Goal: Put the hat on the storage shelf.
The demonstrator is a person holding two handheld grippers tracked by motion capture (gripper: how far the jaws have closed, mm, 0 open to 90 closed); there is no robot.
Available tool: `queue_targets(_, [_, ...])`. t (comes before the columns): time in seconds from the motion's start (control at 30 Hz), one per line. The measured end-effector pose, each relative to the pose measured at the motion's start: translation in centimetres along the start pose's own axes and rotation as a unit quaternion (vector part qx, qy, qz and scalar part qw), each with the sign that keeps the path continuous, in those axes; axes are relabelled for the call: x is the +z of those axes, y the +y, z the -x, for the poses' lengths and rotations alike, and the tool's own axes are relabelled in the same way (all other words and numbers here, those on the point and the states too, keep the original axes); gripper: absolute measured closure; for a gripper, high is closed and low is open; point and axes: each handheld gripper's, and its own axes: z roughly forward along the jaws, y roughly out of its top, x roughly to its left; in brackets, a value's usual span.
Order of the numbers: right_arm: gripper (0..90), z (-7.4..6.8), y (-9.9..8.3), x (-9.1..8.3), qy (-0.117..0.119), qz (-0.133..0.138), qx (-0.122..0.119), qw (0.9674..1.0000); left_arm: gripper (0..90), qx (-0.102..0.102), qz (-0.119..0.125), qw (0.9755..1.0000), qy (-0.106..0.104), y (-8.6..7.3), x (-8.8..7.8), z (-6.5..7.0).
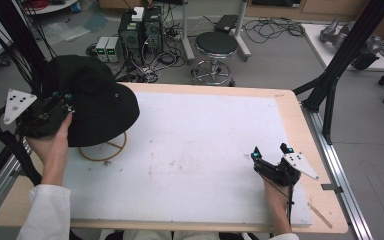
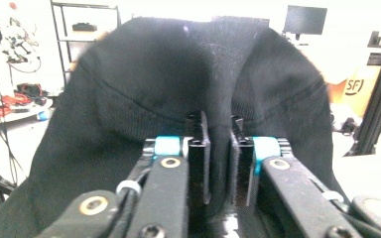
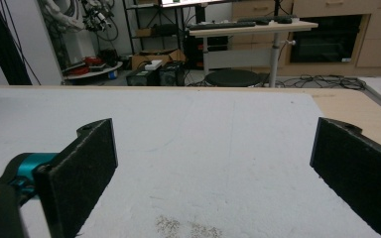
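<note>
Black hat (image 1: 92,100) brim pinched in left claw (image 2: 220,148), right claw (image 1: 271,151) jaws apart over table (image 1: 290,107)

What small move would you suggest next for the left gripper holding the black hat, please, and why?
Probably open the left gripper a little and draw it back: its jaws pinch a fold of the black hat, which already sits over the wooden stand. The right gripper rests open.

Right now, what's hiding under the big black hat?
Under the black hat a wooden ring base pokes out on the white mat, likely part of a stand. Whatever rises above it is covered. The left gripper pinches the hat's fabric.
</note>
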Motion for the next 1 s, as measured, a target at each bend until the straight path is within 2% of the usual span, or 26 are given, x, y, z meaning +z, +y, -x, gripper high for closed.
queue_targets(0.03, [3.4, 0.0, 0.0, 0.0, -0.001, 0.0, 0.001, 1.0, 72.1, -0.001, 0.001, 1.0, -0.006, 0.1, 0.0, 0.0])
queue_targets(0.1, [3.4, 0.0, 0.0, 0.0, -0.001, 0.0, -0.001, 1.0, 54.0, -0.002, 0.002, 1.0, -0.007, 0.2, 0.0, 0.1])
queue_targets(0.13, [3.4, 0.0, 0.1, -0.1, -0.004, 0.004, -0.003, 1.0, 43.6, 0.0, -0.006, 0.9998, 0.018, 0.2, 0.3, 0.3])
queue_targets(0.17, [3.4, 0.0, 0.1, -0.2, -0.006, 0.006, -0.003, 1.0, 39.3, -0.002, -0.009, 0.9998, 0.017, 0.2, 0.4, 0.1])
queue_targets(0.27, [3.4, 0.0, 0.1, -0.3, -0.009, 0.01, 0.0, 0.9999, 33.7, -0.015, -0.015, 0.9997, 0.012, -0.1, 0.6, -0.2])
queue_targets(0.3, [3.4, 0.0, 0.1, -0.3, -0.009, 0.009, 0.001, 0.9999, 33.3, -0.022, -0.012, 0.9996, 0.008, -0.3, 0.5, -0.3])
queue_targets(0.6, [3.4, 0.0, 0.1, -0.3, -0.01, 0.009, 0.003, 0.9999, 33.1, -0.026, -0.003, 0.9996, 0.011, -0.4, 0.4, -0.2])
queue_targets(1.0, [3.4, 0.0, 0.1, -0.3, -0.011, 0.007, 0.004, 0.9999, 31.2, -0.017, 0.01, 0.9997, 0.013, -0.1, -0.5, 0.1])
